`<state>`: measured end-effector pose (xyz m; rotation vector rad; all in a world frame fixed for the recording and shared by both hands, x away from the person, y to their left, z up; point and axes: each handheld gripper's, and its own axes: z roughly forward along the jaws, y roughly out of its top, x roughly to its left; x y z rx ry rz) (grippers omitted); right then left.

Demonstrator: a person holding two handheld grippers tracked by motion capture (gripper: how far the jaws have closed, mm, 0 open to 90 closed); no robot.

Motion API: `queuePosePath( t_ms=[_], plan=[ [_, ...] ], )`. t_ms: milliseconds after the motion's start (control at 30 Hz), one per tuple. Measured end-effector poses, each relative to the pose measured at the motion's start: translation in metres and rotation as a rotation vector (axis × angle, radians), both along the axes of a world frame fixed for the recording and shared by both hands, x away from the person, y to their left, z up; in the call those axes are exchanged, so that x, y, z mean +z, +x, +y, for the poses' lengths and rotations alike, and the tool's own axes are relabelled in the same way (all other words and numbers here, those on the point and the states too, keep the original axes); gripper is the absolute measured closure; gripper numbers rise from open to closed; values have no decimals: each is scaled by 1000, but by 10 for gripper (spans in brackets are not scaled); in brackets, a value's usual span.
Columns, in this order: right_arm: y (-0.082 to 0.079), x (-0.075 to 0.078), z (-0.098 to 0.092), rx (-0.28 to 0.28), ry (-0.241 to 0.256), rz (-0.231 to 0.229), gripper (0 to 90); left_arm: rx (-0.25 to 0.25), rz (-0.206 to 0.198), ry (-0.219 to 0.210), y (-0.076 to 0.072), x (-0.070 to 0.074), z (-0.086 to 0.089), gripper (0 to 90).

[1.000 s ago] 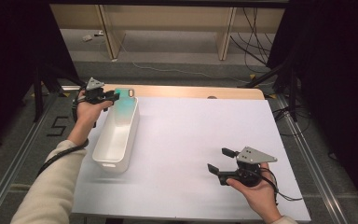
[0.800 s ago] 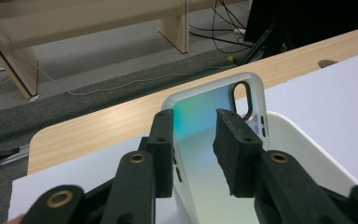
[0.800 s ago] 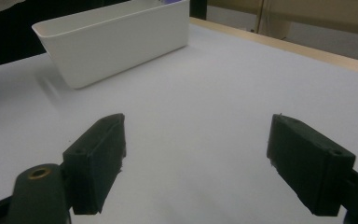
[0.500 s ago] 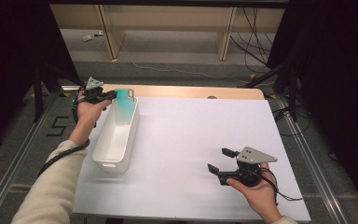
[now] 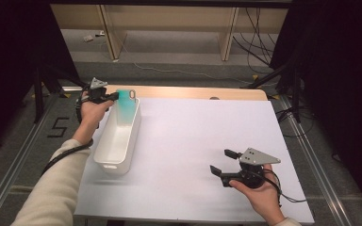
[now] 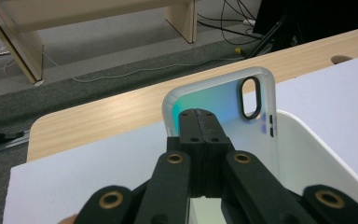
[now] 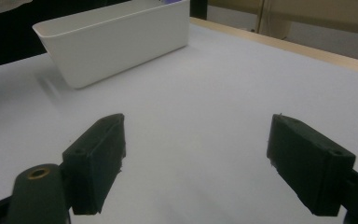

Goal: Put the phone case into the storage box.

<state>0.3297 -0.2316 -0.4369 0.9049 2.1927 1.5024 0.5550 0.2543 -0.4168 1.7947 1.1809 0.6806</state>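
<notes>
left gripper (image 5: pixel 114 96): clamped tight on the phone case (image 5: pixel 127 104), jaws pressed together on its lower part. Up at the far left corner of the table (image 5: pixel 202 141).

phone case: clear-ish with a teal/iridescent sheen, held upright over the far end of the white bin (image 5: pixel 118 136). Whether its bottom edge touches the bin, can't tell.

what the left gripper view adds: the oval camera cutout (image 6: pixel 250 97) and the little side-button slots on the case (image 6: pixel 219 105), which are just a blur from the high view. Wooden table edge (image 6: pixel 121 116) sits right behind it.

right gripper (image 5: pixel 225 162): jaws wide apart, nothing between them, low over the near right part of the table.

what the right gripper view adds: the bin (image 7: pixel 116 39) from the side, slanted walls, standing well away from the jaws across bare white surface.

room to move: lots of open tabletop between the bin and the right hand (image 5: pixel 259 197).

writing: a "5" (image 5: pixel 60 128) marked on the floor left of the table. No brand readable on the case.
</notes>
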Motion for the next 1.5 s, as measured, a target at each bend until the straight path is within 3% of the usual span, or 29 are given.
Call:
queuePosePath(
  t_ms=[67, 133, 233, 300, 367, 467, 500, 667, 700, 767, 867, 1000, 1133, 1167, 1200, 1300, 1367, 1433, 1500],
  plan=[
    [-1, 2, -2, -8, -39, 15, 207, -4, 0, -1, 0, 0, -1, 894],
    [-2, 3, -3, -10, -38, 24, 207, -5, -2, -7, 0, 1, -1, 892],
    [0, 1, -1, -10, -14, -20, 207, -9, -14, -14, -3, 2, -3, 881],
    [-1, 2, -3, -15, -40, -8, 207, -17, -19, -18, -7, 3, -3, 866],
    [-1, 3, -3, -10, -36, 15, 207, -21, -27, -26, -10, 4, -3, 846],
    [0, 1, -1, -13, -15, -19, 206, -26, -31, -33, -16, 8, -2, 809],
    [-1, 3, -3, -19, -39, -10, 206, -33, -36, -32, -18, 8, -2, 794],
    [0, 2, -2, -18, -32, -13, 205, -45, -54, -37, -32, 14, -3, 644],
    [1, 1, -2, -12, -18, -22, 205, -44, -57, -46, -35, 15, -3, 603],
    [0, 2, -1, -7, 1, 6, 205, -48, -46, -66, -42, 17, -2, 533],
    [0, 3, -3, -17, -22, -18, 204, -23, -39, -120, -52, 21, 1, 442],
    [1, 3, -2, -24, -12, -34, 204, -20, -40, -135, -64, 23, 1, 341],
    [1, 4, -4, -22, -18, -35, 203, -36, -46, -127, -74, 27, 3, 288],
    [-1, 5, -3, -23, -10, -10, 203, -44, -50, -127, -77, 28, 3, 283],
    [0, 5, -4, -20, -19, -23, 202, -49, -50, -132, -80, 29, 3, 276],
    [-1, 5, -5, -20, -18, -1, 202, -57, -64, -157, -88, 31, 3, 252],
    [-1, 6, -5, -20, -17, -1, 201, -61, -78, -208, -94, 32, 3, 236],
    [0, 5, -5, -21, -24, -31, 201, -74, -85, -219, -99, 33, 3, 233],
    [0, 6, -5, -21, -23, -28, 201, -79, -98, -215, -104, 34, 4, 225]
  ],
)
